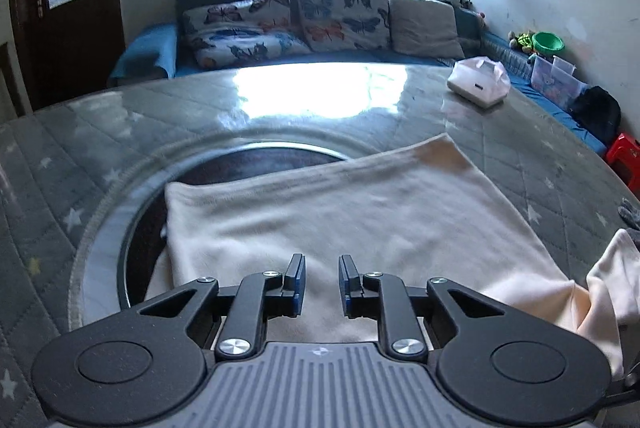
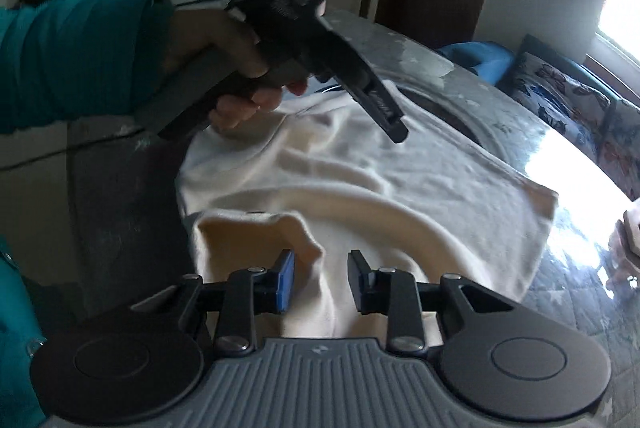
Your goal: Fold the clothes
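**Cream garment spread on the table, both grippers parted above it**

At the far left of the right wrist view, a teal sleeve (image 2: 76,55) leads to the person's left hand (image 2: 224,67), which grips the handle of the left gripper (image 2: 394,131). That tool slants down toward the cream garment (image 2: 360,171); from this side I cannot tell how its jaws stand. The left wrist view settles it — the left gripper (image 1: 322,278) has its 2 fingers a narrow gap apart, nothing pinched between them, the cloth lying flat beneath.

The cream garment (image 1: 340,220) lies spread over the middle of the table (image 1: 120,115), covering part of a dark round inset (image 1: 248,159) in the tabletop. 1 edge of it is bunched up at the right of the left wrist view.

Nearer the right, the right gripper (image 2: 320,282) hangs over a raised fold of the garment. Its jaws stand narrowly apart; the fold rises just beside the blue pad (image 2: 286,280), yet the pads do not press on it.

Beyond the table — a sofa with butterfly cushions (image 1: 340,13), and a pale pink box (image 1: 478,81) on the table's far right.
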The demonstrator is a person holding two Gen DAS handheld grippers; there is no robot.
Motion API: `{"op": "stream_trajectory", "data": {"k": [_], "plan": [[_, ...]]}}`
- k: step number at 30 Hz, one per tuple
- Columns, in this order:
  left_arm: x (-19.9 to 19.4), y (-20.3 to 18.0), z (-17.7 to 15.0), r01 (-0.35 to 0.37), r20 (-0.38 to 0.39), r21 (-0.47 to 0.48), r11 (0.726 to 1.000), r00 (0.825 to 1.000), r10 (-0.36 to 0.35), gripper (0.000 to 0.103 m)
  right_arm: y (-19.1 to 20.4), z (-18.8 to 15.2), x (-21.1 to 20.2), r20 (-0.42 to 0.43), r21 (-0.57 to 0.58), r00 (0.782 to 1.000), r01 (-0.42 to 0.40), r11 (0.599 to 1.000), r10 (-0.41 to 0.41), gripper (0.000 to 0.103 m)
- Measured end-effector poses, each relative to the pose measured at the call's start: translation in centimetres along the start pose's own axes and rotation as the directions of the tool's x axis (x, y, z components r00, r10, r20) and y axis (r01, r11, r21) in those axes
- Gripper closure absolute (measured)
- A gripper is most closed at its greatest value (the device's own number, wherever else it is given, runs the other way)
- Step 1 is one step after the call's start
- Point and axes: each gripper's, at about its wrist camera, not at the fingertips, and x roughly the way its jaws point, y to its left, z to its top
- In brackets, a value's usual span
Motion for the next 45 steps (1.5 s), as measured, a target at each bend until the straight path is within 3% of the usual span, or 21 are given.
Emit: {"op": "stream_trajectory", "data": {"k": [3, 5, 10, 18, 23, 25, 28, 34, 37, 40, 45], "plan": [[0.2, 0.6, -0.3, 0.008, -0.01, -0.02, 1.0, 1.0, -0.008, 0.083, 0.6, -0.2, 0.7, 0.004, -0.031, 1.0, 0.008, 0.999, -0.008, 0.077], [0.3, 0.9, -0.5, 0.007, -0.013, -0.033, 0.999, 1.0, -0.007, 0.083, 0.8, -0.3, 1.0, 0.009, -0.04, 1.0, 0.012, 0.999, -0.011, 0.089], [0.6, 1.6, -0.9, 0.008, -0.017, -0.043, 0.999, 1.0, -0.009, 0.083, 1.0, -0.6, 1.0, 0.014, -0.056, 1.0, 0.009, 0.998, -0.009, 0.101], [0.7, 1.7, -1.2, 0.01, -0.002, -0.035, 0.999, 1.0, -0.01, 0.083, 3.0, -1.5, -1.8, -0.007, -0.16, 1.0, -0.03, 0.987, 0.029, 0.101], [0.4, 1.8, -1.2, 0.01, 0.002, -0.031, 0.999, 1.0, -0.01, 0.083, 3.4, -2.3, -0.9, -0.036, -0.148, 0.999, -0.03, 0.988, 0.025, 0.101], [0.1, 1.8, -1.2, 0.009, 0.001, -0.03, 1.0, 1.0, -0.009, 0.082, 3.4, -2.3, -0.9, -0.036, -0.139, 0.999, -0.027, 0.99, 0.023, 0.095], [-1.4, 1.4, -1.3, 0.02, 0.029, -0.019, 1.0, 0.999, -0.02, 0.075, 2.8, -2.2, -1.8, -0.019, -0.087, 0.999, -0.049, 0.995, 0.047, 0.091], [-5.0, -1.2, -2.6, 0.108, 0.08, 0.032, 0.994, 0.991, -0.11, 0.074, 0.2, -2.9, -4.4, 0.046, 0.114, 0.999, -0.03, 0.993, 0.025, 0.088], [-5.9, -2.7, -3.3, 0.166, 0.081, 0.035, 0.985, 0.982, -0.169, 0.074, -1.9, -4.1, -5.9, 0.052, 0.234, 0.996, 0.058, 0.971, -0.072, 0.088], [-6.2, -5.1, -4.0, 0.224, 0.065, 0.064, 0.972, 0.971, -0.228, 0.074, -4.6, -5.7, -7.4, 0.006, 0.329, 0.976, 0.202, 0.922, -0.216, 0.088], [-6.7, -8.6, -5.3, 0.318, 0.043, 0.107, 0.942, 0.945, -0.324, 0.074, -10.3, -9.3, -8.7, -0.114, 0.51, 0.917, 0.384, 0.77, -0.383, 0.088]]}}
